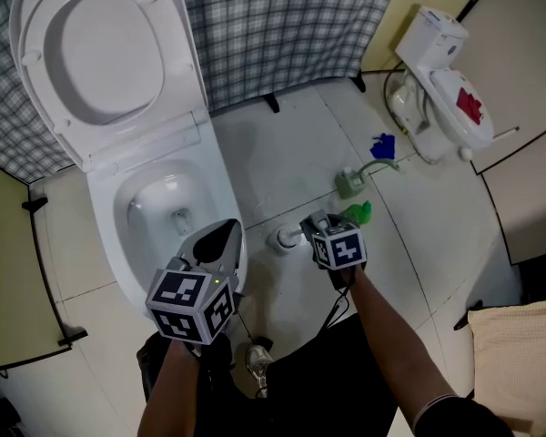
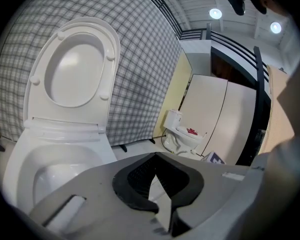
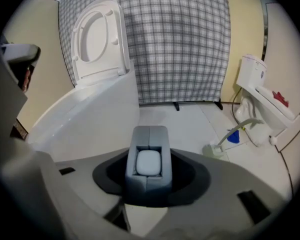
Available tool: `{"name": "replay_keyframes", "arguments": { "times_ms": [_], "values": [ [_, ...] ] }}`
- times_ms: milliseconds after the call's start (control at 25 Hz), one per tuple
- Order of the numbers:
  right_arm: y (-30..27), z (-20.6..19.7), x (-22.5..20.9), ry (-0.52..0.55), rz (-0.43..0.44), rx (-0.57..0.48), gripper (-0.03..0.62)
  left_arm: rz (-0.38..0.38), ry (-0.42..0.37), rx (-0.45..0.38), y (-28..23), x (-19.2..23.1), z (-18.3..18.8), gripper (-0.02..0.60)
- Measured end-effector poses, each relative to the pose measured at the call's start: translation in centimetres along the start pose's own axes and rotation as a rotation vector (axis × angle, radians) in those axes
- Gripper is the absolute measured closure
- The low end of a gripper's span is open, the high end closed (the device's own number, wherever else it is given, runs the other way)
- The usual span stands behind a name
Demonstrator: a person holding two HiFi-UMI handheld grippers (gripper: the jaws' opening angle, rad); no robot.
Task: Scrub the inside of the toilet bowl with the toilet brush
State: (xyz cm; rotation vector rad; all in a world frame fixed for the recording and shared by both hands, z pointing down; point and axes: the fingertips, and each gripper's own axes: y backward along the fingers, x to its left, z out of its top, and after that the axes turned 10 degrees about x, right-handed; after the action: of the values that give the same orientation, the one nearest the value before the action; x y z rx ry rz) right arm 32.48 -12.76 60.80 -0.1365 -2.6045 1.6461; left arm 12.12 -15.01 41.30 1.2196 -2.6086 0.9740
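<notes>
R hand-held gripper point(image 1: 311, 228) is the one on the toilet brush point(image 1: 287, 238). The brush sits on the floor point(image 1: 282, 144) just beside the toilet's base, on its right in the head view. In the right gripper view its grey handle top w/ a white inset point(image 3: 149, 161) shows end-on, dead centre between the jaws. So the long axis runs roughly along the gripper's own line, pointing back up at it.

R jaws are part-way apart w/ the handle between them. Dark gaps show on both sides, so I read it as not clamped yet. It's hard to be sure at the tips.

L hand-held gripper point(image 1: 229, 228) is clenched on nothing, tips together w/ just the hollow between the pads. It hangs by the front rim of the toilet bowl point(image 1: 105, 230), apart from the brush.

The bowl is open, w/ lid and seat tipped up. It lies to the left of the brush in the head view, w/ the rim wall between them.

Judgement: R is clearly nearer the brush, L nearer the bowl. Next is prob. to squeeze the handle, pull along its axis to lift it free, then swing left over the rim and tip the head down inside. Scrubbing hasn't started.
</notes>
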Motion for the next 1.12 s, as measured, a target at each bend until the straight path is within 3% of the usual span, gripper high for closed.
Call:
{"name": "replay_keyframes", "arguments": {
  "times_ms": [200, 480, 760, 1120],
  "values": [
    [5.0, 3.5, -0.5, 0.014, -0.03, -0.123, 0.395, 0.027, -0.002, -0.033, 1.7, 1.0, 1.2, 0.572],
    [15.1, 11.2, 1.0, 0.043, -0.048, -0.427, 0.395, 0.058, -0.022, -0.083, 4.4, 1.2, 2.9, 0.571],
    [23.3, 17.1, 6.4, 0.111, 0.028, -0.659, 0.395, 0.121, -0.039, -0.138, 8.2, 3.3, 4.7, 0.572],
    [27.4, 20.4, 14.2, 0.185, 0.157, -0.782, 0.395, 0.213, -0.028, -0.162, 13.0, 6.8, 4.5, 0.572]
  ]
}}
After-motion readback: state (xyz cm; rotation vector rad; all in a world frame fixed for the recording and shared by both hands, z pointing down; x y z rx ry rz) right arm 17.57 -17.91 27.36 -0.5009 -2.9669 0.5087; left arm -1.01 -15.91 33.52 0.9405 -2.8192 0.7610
